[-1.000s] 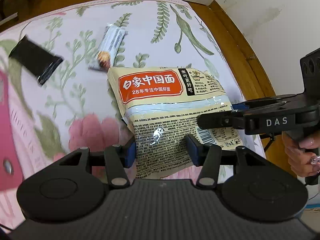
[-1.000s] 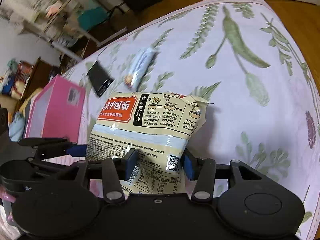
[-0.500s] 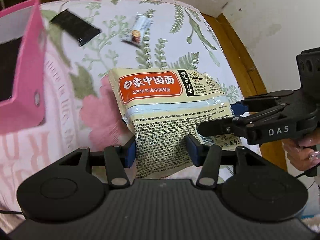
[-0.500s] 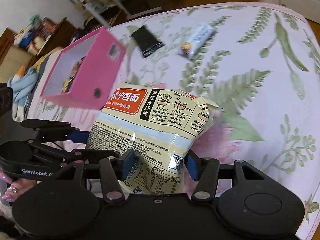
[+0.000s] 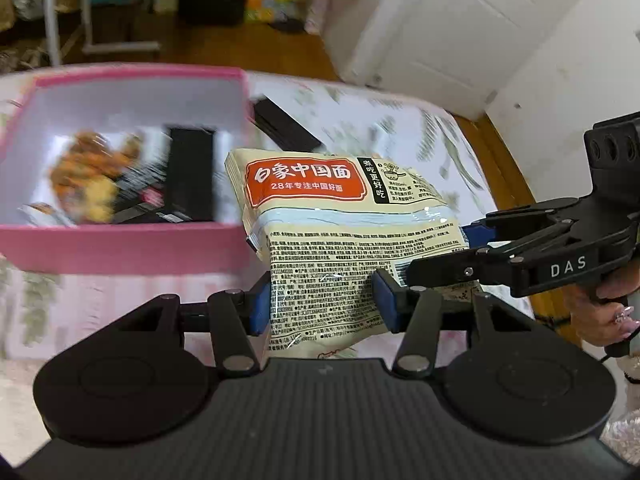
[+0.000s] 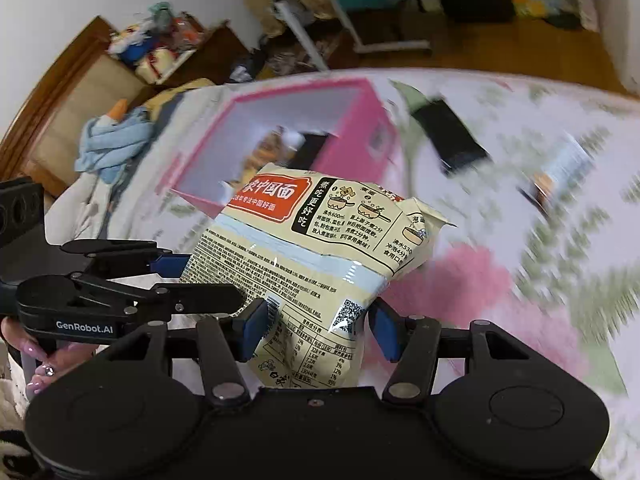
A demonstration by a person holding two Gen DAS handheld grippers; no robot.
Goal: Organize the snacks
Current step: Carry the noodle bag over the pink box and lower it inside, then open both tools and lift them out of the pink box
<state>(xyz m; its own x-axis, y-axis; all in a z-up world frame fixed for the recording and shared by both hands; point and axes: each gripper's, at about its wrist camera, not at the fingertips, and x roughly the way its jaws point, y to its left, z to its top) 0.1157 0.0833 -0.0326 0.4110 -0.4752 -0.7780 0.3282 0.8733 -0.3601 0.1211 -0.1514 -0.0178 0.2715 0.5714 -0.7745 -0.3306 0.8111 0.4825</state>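
A cream noodle packet (image 5: 344, 232) with an orange label hangs in the air, held by both grippers. My left gripper (image 5: 324, 304) is shut on its lower edge. My right gripper (image 6: 316, 328) is shut on its other lower corner (image 6: 312, 280) and shows at the right in the left wrist view (image 5: 472, 256). The pink box (image 5: 120, 244) lies just left of the packet, open, with snack packs inside (image 5: 132, 176). The box also shows in the right wrist view (image 6: 360, 128), behind the packet.
A black packet (image 6: 448, 136) lies on the floral bed cover (image 6: 520, 288) right of the box, and a pale snack bar (image 6: 564, 168) further right. Past the bed are a wooden floor, a white door (image 5: 452, 28) and cluttered shelves (image 6: 160, 48).
Both grippers have carried the noodle packet left across the bed toward the pink box, which now fills the left of the left wrist view. Both still grip the packet.
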